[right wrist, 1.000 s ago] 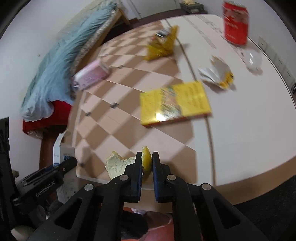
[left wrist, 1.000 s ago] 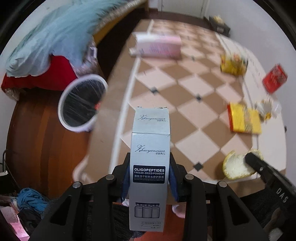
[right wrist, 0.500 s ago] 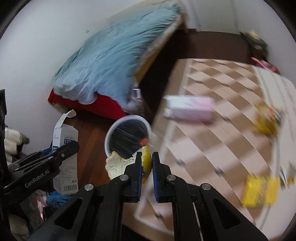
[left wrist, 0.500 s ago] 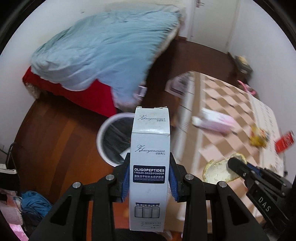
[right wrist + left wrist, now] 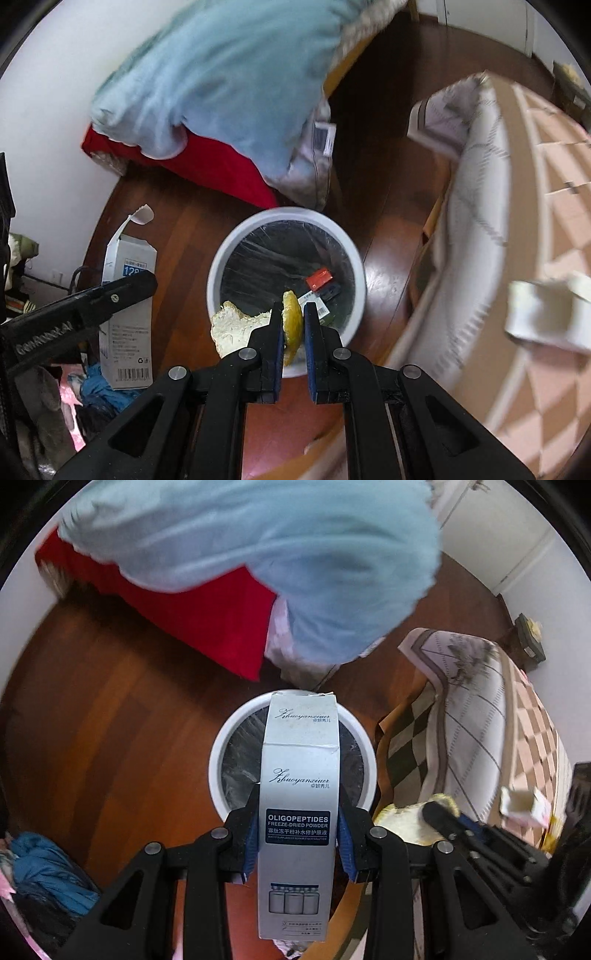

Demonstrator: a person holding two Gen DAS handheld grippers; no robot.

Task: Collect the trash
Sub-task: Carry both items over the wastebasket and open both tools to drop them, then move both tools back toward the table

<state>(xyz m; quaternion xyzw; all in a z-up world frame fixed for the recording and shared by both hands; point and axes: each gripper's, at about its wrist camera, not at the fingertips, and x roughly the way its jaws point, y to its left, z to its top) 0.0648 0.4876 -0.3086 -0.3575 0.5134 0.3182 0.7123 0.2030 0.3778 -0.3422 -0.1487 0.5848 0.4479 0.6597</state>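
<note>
A home bedroom. Blue duvet (image 5: 258, 546) over red bedding (image 5: 207, 613) (rumpled), wooden floor (image 5: 92, 720), lined waste bin (image 5: 221, 266) beside a cloth-covered table (image 5: 546, 206).

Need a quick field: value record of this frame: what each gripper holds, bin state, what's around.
left gripper: shut on white carton, held upright
right gripper: shut on yellow peel, pale inner side facing left
bin: white rim, clear liner, standing on the wooden floor
bin contents: red item, dark packaging beside it
position: both grippers close to the bin; peel overlaps its near rim
nearby: blue quilt over red sheet; checked tablecloth to the right
</note>
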